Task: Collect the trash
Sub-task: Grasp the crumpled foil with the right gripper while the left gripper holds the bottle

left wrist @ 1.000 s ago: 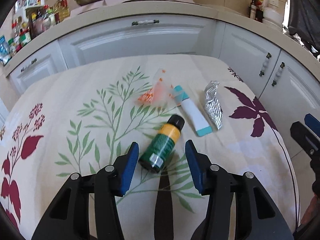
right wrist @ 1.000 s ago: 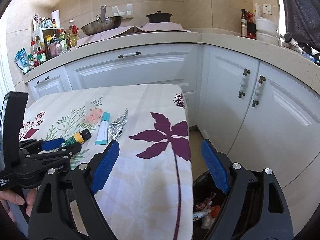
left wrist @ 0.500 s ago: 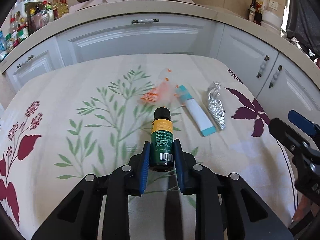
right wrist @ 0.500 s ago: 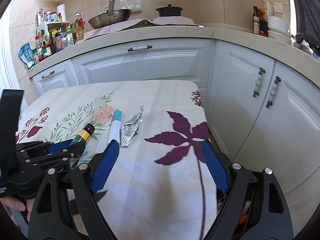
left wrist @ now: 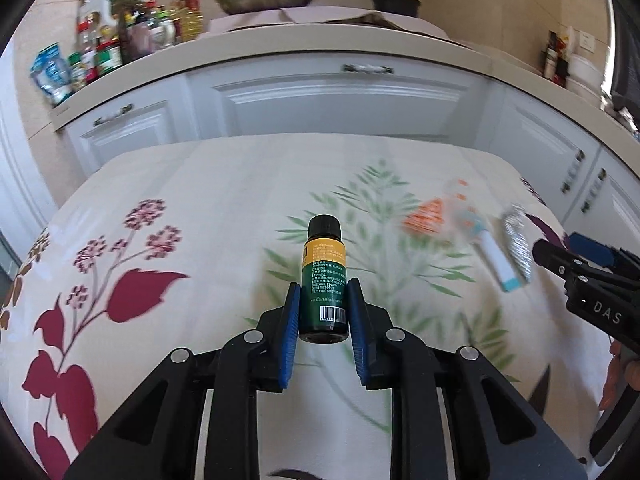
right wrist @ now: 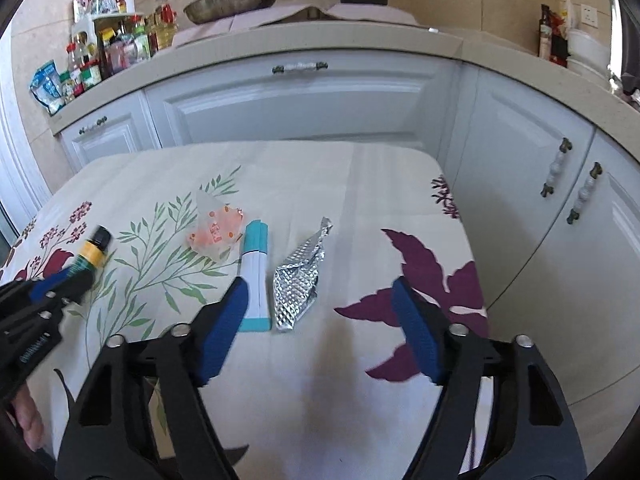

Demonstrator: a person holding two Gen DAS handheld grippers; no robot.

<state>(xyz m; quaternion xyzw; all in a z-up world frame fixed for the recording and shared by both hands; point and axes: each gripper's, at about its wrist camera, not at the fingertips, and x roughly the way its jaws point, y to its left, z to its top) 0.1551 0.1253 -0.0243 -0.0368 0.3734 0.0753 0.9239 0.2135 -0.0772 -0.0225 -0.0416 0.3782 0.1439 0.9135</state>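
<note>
The left tool (left wrist: 323,312) clamped the small green glass bottle (left wrist: 324,276), lifted for binning; right tool (right wrist: 324,320), jaws apart, hovered near the crumpled silver foil wrapper (right wrist: 298,284).

One green glass bottle with a yellow band (left wrist: 323,280), one crumpled silver foil wrapper (right wrist: 298,280), one white-and-teal tube (right wrist: 254,276), one clear orange-printed plastic wrapper (right wrist: 214,230).

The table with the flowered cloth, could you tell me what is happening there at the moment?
A person with a gripper in each hand is collecting trash. The left gripper is shut on a small green bottle, held above the tablecloth. The right gripper is open over the cloth near a white and teal tube and a crumpled foil wrapper. An orange plastic wrapper lies beside them, untouched.
</note>
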